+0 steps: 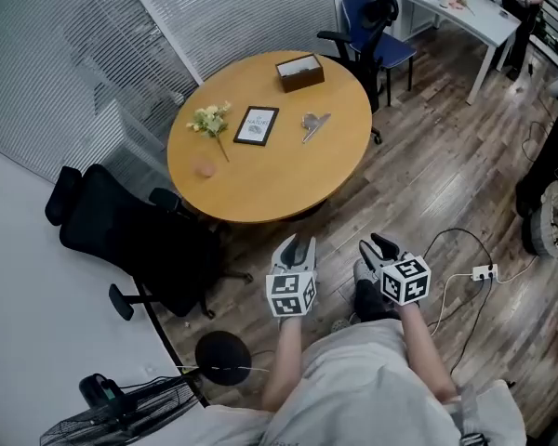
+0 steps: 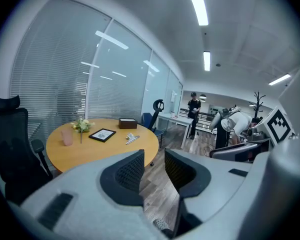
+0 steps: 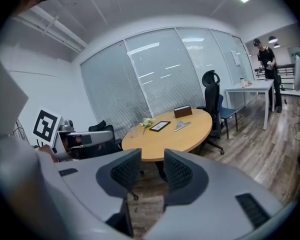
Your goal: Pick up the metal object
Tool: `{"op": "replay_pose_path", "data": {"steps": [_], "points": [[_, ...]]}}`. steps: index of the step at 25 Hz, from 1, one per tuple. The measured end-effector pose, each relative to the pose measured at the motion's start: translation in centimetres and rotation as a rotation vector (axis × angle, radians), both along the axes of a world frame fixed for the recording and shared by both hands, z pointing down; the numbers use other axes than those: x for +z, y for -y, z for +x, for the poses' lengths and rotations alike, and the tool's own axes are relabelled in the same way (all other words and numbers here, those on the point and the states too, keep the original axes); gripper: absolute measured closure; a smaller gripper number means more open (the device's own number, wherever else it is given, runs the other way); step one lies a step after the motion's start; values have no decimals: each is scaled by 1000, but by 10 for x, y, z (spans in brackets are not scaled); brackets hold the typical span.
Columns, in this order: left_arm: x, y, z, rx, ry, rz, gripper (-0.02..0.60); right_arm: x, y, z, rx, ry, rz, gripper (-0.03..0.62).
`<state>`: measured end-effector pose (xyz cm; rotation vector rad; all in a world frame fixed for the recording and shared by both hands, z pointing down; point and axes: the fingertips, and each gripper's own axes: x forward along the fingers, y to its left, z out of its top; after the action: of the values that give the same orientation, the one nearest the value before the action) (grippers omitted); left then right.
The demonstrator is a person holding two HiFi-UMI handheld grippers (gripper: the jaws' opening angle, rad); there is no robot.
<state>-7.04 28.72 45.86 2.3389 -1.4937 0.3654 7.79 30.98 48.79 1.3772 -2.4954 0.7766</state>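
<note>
Head view, lower centre: left gripper [image 1: 296, 242] and right gripper [image 1: 379, 245] sit side by side, jaws apart and empty. Farther up the frame, the metal object [image 1: 314, 124] lies on the round table [image 1: 270, 186], right of a framed picture [image 1: 256, 125].

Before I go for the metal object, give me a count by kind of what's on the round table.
Brown box: 1
Framed picture: 1
Metal object: 1
Flower bunch: 1
Pink cup: 1
Total: 5
</note>
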Motion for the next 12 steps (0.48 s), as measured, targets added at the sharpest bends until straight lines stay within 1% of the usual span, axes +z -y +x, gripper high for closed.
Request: {"op": "replay_pose_path", "data": {"steps": [7,12], "points": [[-4,47,-13,-64,8,-17,466,-7,53,-16,-81,21,-11,465],[-5,78,-6,-87,12,-25,466,-8,88,-15,-131,32,-12,465]]}}
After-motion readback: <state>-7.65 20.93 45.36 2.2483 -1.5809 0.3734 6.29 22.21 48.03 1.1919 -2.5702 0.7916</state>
